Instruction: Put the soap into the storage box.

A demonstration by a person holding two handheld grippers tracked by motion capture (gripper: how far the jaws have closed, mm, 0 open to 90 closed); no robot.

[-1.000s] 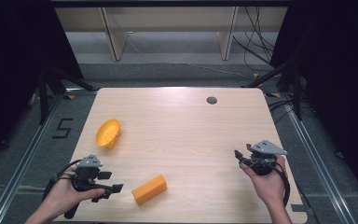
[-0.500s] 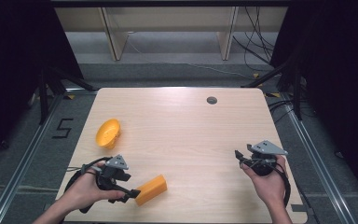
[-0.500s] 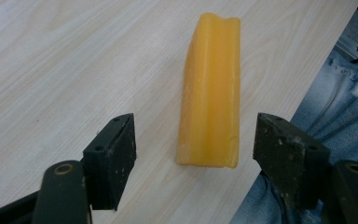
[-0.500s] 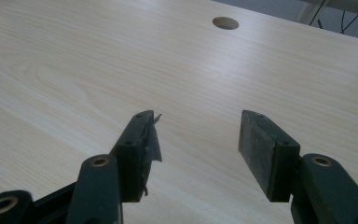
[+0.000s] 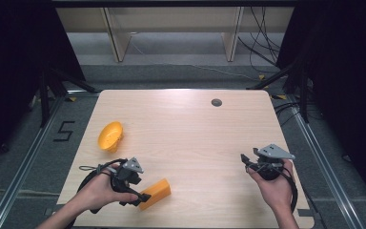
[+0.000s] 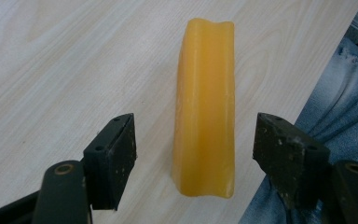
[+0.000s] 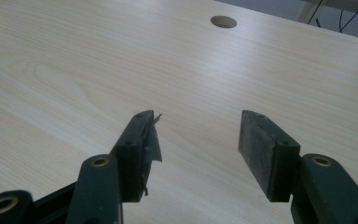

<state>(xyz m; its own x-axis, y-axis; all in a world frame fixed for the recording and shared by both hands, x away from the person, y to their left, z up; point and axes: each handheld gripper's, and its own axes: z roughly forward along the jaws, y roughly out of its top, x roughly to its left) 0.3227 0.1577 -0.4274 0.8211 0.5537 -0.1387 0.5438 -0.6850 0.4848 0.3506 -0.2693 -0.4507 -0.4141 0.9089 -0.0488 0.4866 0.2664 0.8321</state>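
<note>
Yellow block (image 6: 205, 112) lies on the wooden table (image 5: 186, 138) near the front edge, on the person's left side. The left gripper (image 6: 193, 154) is right at it — in the left gripper view the block's near end sits between the two black jaws, its long axis running straight away from them. Jaws spread wide, a clear gap on each side of the block; neither pad (image 6: 116, 154) touches it yet. From here a short push forward and a squeeze across the narrow width looks like the likely move.

The yellow bowl (image 5: 110, 136) sits beyond the block, toward the table's left edge, well apart from it.

The right gripper (image 7: 196, 140) is far from the block, across the table — jaws wide, nothing between them.
</note>
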